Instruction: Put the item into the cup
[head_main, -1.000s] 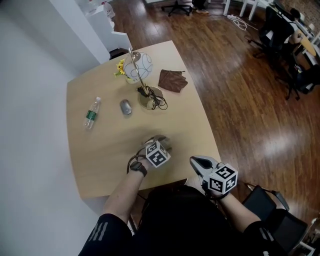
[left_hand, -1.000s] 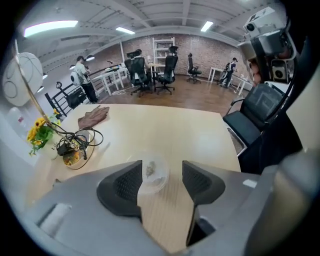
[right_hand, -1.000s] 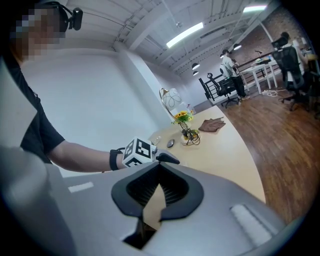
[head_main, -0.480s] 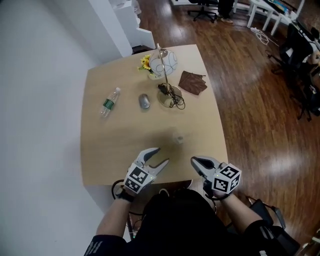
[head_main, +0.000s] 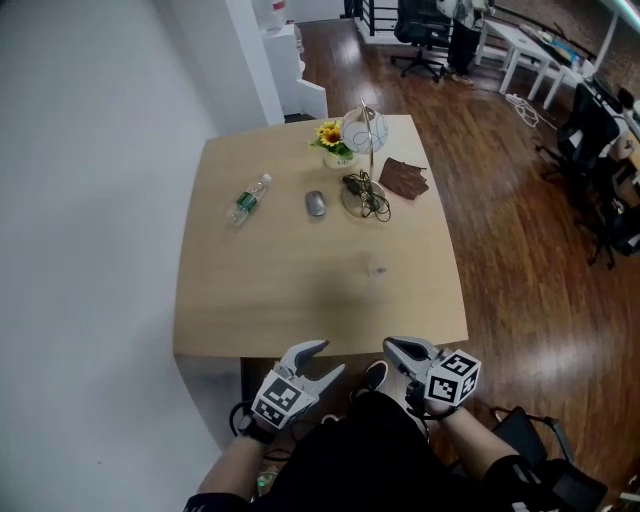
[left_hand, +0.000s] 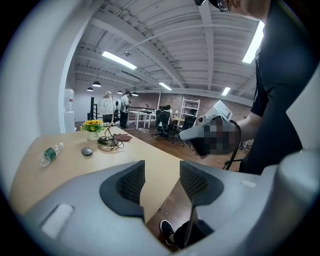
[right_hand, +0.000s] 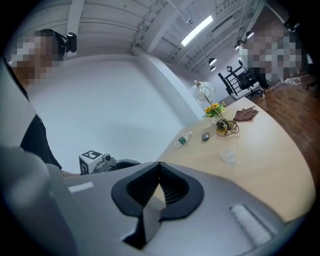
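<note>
A small clear cup (head_main: 376, 267) stands alone on the near right of the wooden table (head_main: 260, 300); it also shows in the right gripper view as the clear cup (right_hand: 228, 156). I cannot tell what is inside it. My left gripper (head_main: 318, 364) hovers off the table's near edge, above the person's lap, and its jaws are closing with nothing between the ribbed pads (left_hand: 131, 182). My right gripper (head_main: 405, 350) is beside it to the right, its jaws shut and empty. Both grippers are well short of the cup.
At the table's far side are a plastic bottle (head_main: 247, 200), a grey mouse (head_main: 316, 203), a lamp base with coiled cable (head_main: 362, 195), yellow flowers (head_main: 333, 138) and a brown cloth (head_main: 404, 178). A white wall runs along the left, and office chairs stand on the wood floor to the right.
My left gripper has pulled back from over the cup's spot on the table to beyond the near edge. The view has drawn back, showing the whole table. The right gripper has barely moved.
</note>
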